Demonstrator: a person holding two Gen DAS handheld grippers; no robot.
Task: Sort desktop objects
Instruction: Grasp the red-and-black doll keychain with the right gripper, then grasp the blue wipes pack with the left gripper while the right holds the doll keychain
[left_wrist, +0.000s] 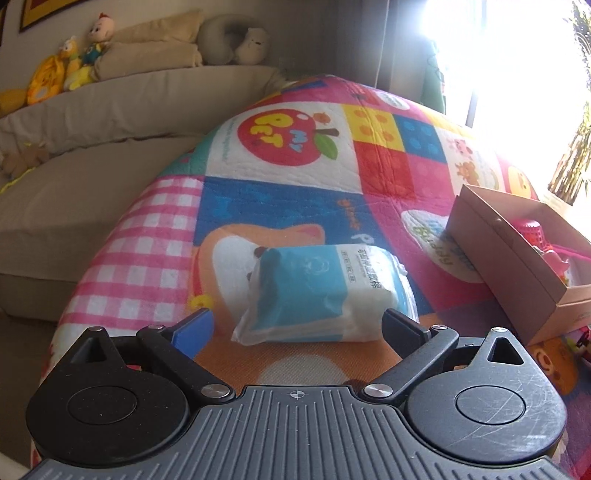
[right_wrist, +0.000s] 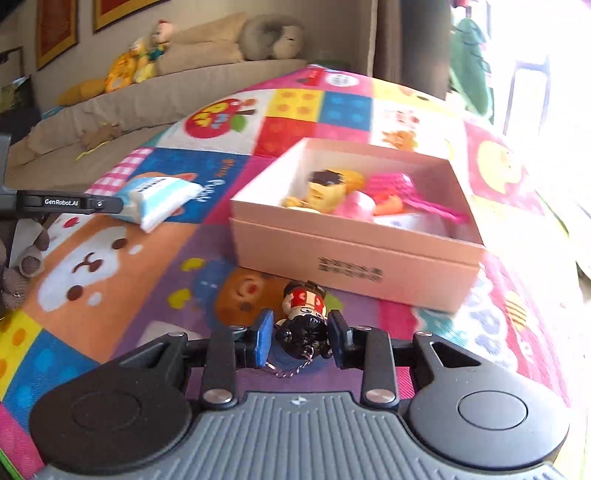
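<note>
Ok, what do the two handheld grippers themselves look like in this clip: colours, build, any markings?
Both match. The left gripper and the right gripper each have black linkage arms with silver pivot screws, round black side housings, and a ribbed grey base plate with a small crosshair mark. One finger pad on each is blue. The left gripper's side, seen from the right wrist, reads "GenRobot.AI". No cables or sleeves visible.

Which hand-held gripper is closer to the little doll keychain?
Right. The right hand-held gripper has its fingers around the doll keychain; the left hand-held gripper sits far off, around the tissue pack.
</note>
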